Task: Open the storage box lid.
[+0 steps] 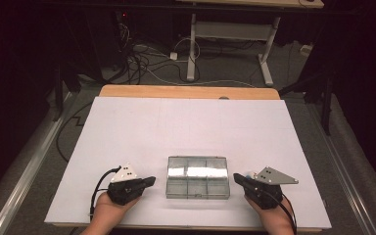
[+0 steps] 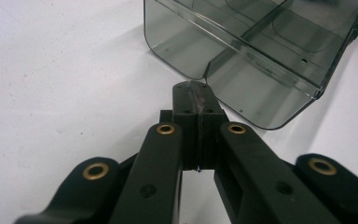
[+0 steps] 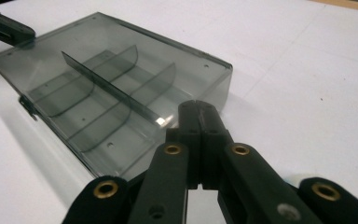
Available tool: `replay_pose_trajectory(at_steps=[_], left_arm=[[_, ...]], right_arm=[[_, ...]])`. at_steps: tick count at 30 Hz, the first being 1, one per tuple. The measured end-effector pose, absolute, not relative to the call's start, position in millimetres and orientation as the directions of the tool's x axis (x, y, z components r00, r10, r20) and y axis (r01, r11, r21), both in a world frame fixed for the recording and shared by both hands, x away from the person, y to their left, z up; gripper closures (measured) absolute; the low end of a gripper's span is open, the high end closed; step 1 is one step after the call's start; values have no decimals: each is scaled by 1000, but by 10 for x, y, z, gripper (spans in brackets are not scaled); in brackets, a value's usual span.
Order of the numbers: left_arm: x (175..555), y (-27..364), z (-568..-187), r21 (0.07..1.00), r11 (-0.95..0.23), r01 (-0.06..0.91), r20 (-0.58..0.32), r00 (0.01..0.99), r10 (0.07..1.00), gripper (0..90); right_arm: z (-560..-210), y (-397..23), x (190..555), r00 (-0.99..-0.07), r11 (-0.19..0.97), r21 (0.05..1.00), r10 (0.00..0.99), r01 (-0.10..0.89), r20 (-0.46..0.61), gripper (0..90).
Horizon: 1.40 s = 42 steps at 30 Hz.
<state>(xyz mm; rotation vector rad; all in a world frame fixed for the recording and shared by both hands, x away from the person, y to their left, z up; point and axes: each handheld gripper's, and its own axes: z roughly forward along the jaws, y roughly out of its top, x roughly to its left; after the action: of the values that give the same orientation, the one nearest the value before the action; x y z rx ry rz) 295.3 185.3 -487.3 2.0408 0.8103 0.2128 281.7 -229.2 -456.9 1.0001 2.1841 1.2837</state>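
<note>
1. The left gripper [image 1: 149, 181] rests on the white table sheet [image 1: 186, 122] just left of the clear box [image 1: 198, 177], its jaws pressed flat together with nothing between them (in the left gripper view the closed tips [image 2: 196, 95] sit just short of the box's near wall [image 2: 223, 70], close but whether touching I cannot tell).
2. The right gripper [image 1: 237, 178] lies just right of the box, jaws likewise closed tight and empty; in the right gripper view its tips [image 3: 198, 109] point at the box's corner [image 3: 214, 88].
3. The box itself, smoky transparent plastic split into compartments by thin dividers [image 3: 107, 86], sits flat on the sheet between the two grippers, near the table's front edge.
4. A hand [image 1: 108, 213] holds each gripper from below the box, a black cable [image 1: 100, 186] trailing from the left one.
</note>
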Motion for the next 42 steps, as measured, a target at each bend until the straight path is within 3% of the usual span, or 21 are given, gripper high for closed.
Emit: replay_pose_trajectory(at_steps=[42], left_arm=[[2882,1887,-4847,818,-343,461,-179,772,610,876]], right_arm=[[-4639,-1415,2567,-873,422,867,488,267,32,900]])
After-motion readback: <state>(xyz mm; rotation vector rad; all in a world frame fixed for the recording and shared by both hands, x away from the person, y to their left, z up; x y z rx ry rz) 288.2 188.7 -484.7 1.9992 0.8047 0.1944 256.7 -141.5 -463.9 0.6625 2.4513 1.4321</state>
